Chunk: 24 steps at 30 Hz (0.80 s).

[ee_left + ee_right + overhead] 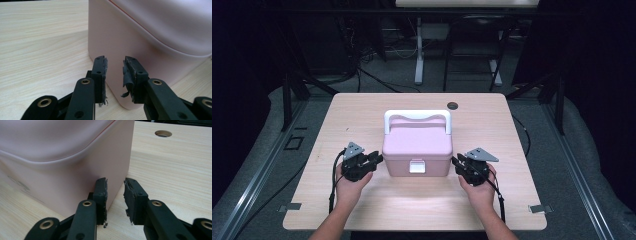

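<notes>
A pink lidded box (417, 147) with a white handle (417, 116) and a white front latch (416, 165) stands in the middle of the table. My left gripper (378, 159) sits at the box's lower left corner, open, with nothing between its jaws. Seen from the left gripper view, the pink wall (130, 40) rises just ahead of the left gripper (115, 65). My right gripper (455, 161) is at the box's lower right corner, also open. The right gripper view has the box corner (110, 162) right in front of the right gripper (115, 186).
The wooden table (362, 115) has a round cable hole (453, 105) behind the box. Metal brackets (290, 207) mark its front corners. Desk legs and cables stand on the floor beyond the far edge.
</notes>
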Motion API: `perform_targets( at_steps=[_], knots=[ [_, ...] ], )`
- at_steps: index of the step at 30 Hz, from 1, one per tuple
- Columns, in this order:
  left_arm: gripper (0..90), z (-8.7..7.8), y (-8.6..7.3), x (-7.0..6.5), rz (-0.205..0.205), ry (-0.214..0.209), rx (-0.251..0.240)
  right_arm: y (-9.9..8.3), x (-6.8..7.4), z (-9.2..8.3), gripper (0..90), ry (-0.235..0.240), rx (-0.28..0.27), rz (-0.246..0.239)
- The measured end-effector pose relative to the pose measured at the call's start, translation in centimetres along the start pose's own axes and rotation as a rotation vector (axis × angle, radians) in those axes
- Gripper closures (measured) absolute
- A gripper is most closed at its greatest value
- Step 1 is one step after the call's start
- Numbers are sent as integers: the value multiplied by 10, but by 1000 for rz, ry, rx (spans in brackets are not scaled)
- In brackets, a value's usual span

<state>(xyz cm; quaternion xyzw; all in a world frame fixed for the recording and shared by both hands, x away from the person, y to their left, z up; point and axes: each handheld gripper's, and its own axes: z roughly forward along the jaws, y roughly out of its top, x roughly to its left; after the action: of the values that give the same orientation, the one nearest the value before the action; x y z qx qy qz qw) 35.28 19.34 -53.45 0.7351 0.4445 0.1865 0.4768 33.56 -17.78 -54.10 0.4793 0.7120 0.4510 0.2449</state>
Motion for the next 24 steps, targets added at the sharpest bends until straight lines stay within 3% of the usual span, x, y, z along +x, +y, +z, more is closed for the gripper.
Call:
perform_targets(
  at_steps=[9,14,18,24],
  knots=[
    [890,0,0,-9,4,-4,7,-2,5,0,800,2,-5,39],
    [897,0,0,-10,-27,-7,7,-2,12,0,899,-19,-7,19],
    [899,0,-1,-12,-27,13,1,-2,14,-1,900,-28,-2,11],
    [900,-2,-1,-13,-37,8,12,-1,14,-2,900,-16,5,13]
  ],
)
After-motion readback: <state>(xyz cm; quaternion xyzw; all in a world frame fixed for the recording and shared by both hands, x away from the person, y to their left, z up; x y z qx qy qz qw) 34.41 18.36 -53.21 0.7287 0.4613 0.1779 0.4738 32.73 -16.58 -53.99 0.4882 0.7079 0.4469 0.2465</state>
